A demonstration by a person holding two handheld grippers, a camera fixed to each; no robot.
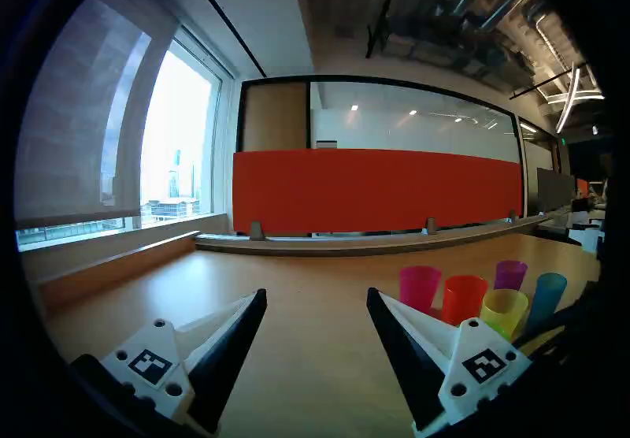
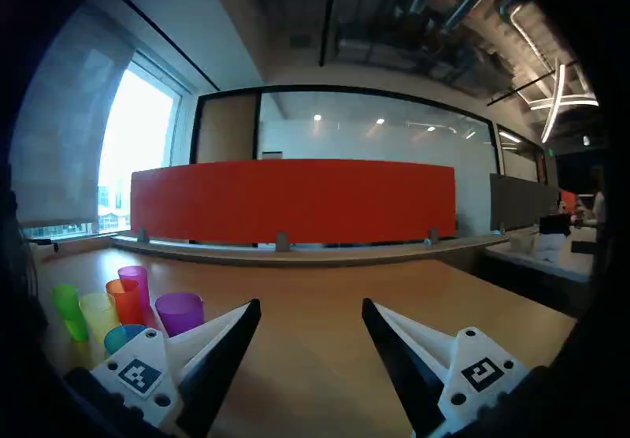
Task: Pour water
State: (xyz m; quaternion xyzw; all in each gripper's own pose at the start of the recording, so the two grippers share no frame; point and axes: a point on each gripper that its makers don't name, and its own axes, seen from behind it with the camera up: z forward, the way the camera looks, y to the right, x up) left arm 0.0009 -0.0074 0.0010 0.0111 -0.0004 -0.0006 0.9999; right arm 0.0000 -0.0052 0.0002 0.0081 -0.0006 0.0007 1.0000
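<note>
Several coloured plastic cups stand in a cluster on the wooden table (image 1: 315,280). In the left gripper view they sit right of my left gripper (image 1: 316,300): a pink cup (image 1: 418,287), an orange cup (image 1: 463,298), a yellow cup (image 1: 504,310), a purple cup (image 1: 510,274) and a blue cup (image 1: 547,295). My left gripper is open with nothing between its fingers. In the right gripper view the cups lie to the left of my right gripper (image 2: 310,308): a green cup (image 2: 69,309), a yellow cup (image 2: 99,313), an orange cup (image 2: 126,299), two purple cups (image 2: 179,312) and a teal cup (image 2: 124,336). My right gripper is open and holds nothing.
A red partition screen (image 1: 378,190) runs along the far edge of the table (image 2: 331,280). A bright window (image 1: 177,146) is at the left. Other desks (image 2: 543,257) with objects stand at the right.
</note>
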